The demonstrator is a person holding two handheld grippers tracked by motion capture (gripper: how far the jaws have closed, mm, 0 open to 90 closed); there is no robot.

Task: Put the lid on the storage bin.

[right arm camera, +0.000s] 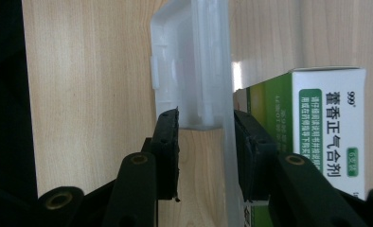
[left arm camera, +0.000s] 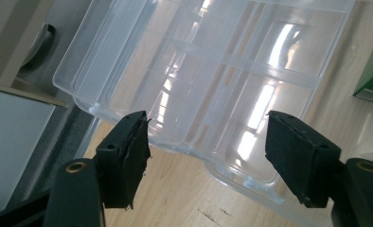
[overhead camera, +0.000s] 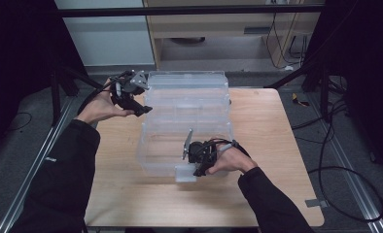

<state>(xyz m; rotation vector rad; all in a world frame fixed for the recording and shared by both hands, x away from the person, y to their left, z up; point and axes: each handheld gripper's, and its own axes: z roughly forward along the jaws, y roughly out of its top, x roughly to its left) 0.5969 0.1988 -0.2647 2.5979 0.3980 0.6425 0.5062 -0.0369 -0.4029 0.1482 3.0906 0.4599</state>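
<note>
The right gripper (overhead camera: 198,170) is pinching the front latch (right arm camera: 194,71) of the clear box (overhead camera: 184,121) sitting mid-worktop (overhead camera: 272,145), while farther back the left gripper (overhead camera: 142,110) is holding its jaws wide open, touching nothing.

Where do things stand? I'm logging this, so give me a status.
Left tool open, off the clear box lid. Right tool clamped on box front latch. Green carton inside. Nothing blocking.

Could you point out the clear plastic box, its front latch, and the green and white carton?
clear plastic box (overhead camera: 187,104), high view, on its lid.
front latch (right arm camera: 194,66), right gripper view, on its flat face.
green and white carton (right arm camera: 329,127), right gripper view, on its white panel.
</note>
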